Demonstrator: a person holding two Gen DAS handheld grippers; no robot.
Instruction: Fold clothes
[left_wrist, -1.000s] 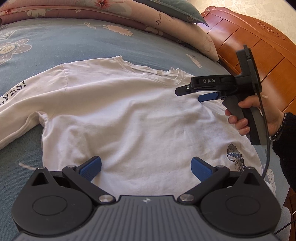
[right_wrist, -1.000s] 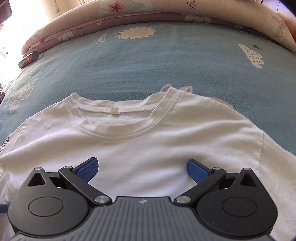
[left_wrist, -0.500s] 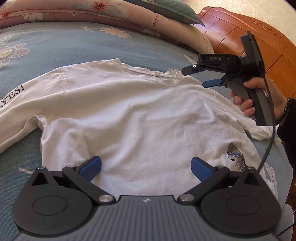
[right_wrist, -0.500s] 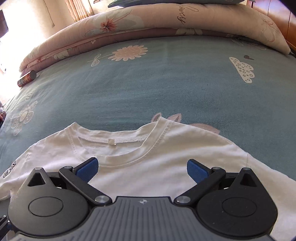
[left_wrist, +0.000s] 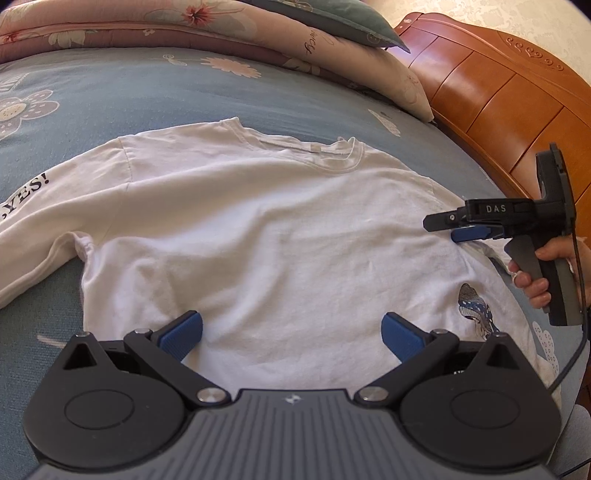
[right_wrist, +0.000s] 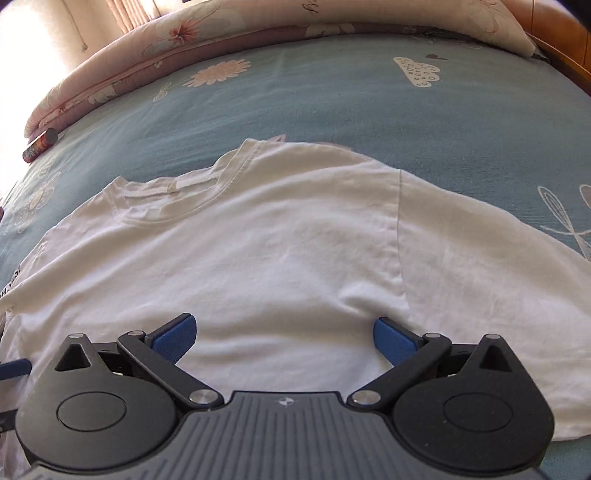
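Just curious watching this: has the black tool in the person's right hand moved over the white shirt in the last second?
Yes. The right gripper has shifted from near the white cotton T-shirt's collar to its sleeve side.

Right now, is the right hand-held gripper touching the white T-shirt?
Cannot tell. In the left wrist view the right hand-held gripper sits low over the white T-shirt near its right sleeve, jaws open, but neither view plainly shows contact or a gap.

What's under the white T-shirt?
The white T-shirt lies spread flat on a blue flowered bedsheet, which shows all around it. Whatever part of the sheet lies right beneath the shirt is covered, so nothing else can be seen there.
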